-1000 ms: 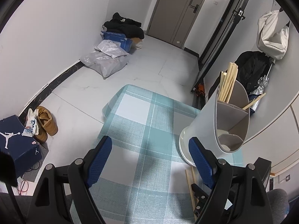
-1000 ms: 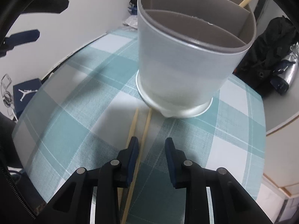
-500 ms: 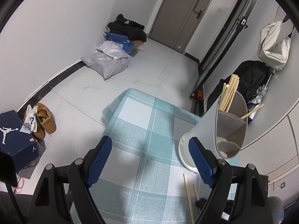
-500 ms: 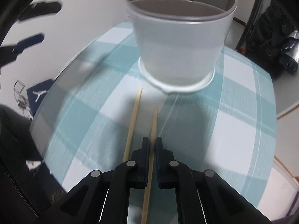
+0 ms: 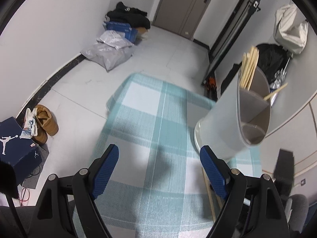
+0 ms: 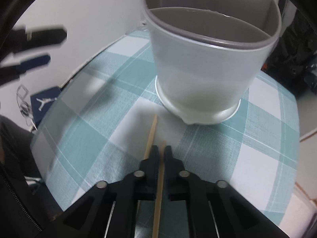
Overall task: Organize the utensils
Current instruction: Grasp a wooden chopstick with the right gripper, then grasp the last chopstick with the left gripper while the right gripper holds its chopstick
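A pale grey utensil holder (image 6: 208, 59) with inner dividers stands on the teal checked tablecloth (image 6: 99, 103). It also shows in the left wrist view (image 5: 227, 123), with several wooden chopsticks (image 5: 248, 67) in its far compartment. My right gripper (image 6: 161, 148) is shut on a wooden chopstick (image 6: 159, 194), just in front of the holder's base. A second chopstick (image 6: 151, 136) lies on the cloth to its left. My left gripper (image 5: 159, 170) is open and empty above the table, left of the holder.
Two chopsticks (image 5: 210, 194) show at the left view's lower right. On the floor are a blue shoe box (image 5: 13, 146), tan boots (image 5: 44, 123) and plastic bags (image 5: 109, 53). Black bags (image 5: 271, 59) sit behind the table.
My right gripper closed on one of the two chopsticks on the cloth and now holds it. The left gripper has stayed open and shifted slightly.
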### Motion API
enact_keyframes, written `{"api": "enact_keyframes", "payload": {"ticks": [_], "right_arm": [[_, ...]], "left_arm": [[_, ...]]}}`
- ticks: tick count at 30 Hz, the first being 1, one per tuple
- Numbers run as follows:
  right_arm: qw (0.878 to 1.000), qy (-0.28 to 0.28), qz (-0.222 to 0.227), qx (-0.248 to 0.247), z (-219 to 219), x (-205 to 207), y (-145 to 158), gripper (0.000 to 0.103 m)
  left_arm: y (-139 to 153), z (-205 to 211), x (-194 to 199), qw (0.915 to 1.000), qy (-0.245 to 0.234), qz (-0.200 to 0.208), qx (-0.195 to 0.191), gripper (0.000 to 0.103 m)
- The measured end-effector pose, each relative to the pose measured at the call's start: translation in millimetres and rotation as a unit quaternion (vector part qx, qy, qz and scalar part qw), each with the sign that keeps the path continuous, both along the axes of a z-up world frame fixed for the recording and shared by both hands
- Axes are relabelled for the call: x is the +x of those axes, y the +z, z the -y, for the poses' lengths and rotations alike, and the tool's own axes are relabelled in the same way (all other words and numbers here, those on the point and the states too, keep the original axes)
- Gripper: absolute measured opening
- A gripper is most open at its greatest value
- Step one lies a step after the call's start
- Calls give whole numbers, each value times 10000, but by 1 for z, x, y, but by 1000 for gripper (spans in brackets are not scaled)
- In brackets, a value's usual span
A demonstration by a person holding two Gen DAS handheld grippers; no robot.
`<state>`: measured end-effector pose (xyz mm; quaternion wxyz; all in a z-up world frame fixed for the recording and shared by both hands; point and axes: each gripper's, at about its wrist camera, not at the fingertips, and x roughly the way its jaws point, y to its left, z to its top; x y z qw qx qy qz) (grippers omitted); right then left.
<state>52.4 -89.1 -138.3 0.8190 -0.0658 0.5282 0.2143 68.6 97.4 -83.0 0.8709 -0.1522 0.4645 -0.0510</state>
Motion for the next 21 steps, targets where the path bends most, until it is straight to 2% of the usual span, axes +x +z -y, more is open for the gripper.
{"api": "enact_keyframes", "payload": {"ticks": [5,8,13,18,21], "right_arm": [[9964,-437,-156,705,28,4,7,4],[9907,-714,-186,1146,47,5,14,4],[9784,-1104,-170,1740,81,4,25,4],[9578,-1560,-196,2406,119,-1,36,4],[9493,-1758,-239,2596,134,1,41,4]], "left_arm": [[-18,13,5,9985,-243,-442,-196,81],[-23,26,6,9973,-390,-582,-240,76],[-27,49,4,9952,-679,-696,-128,74],[-33,73,2,9923,-929,-810,152,74],[-37,84,1,9902,-1029,-865,388,73]]}}
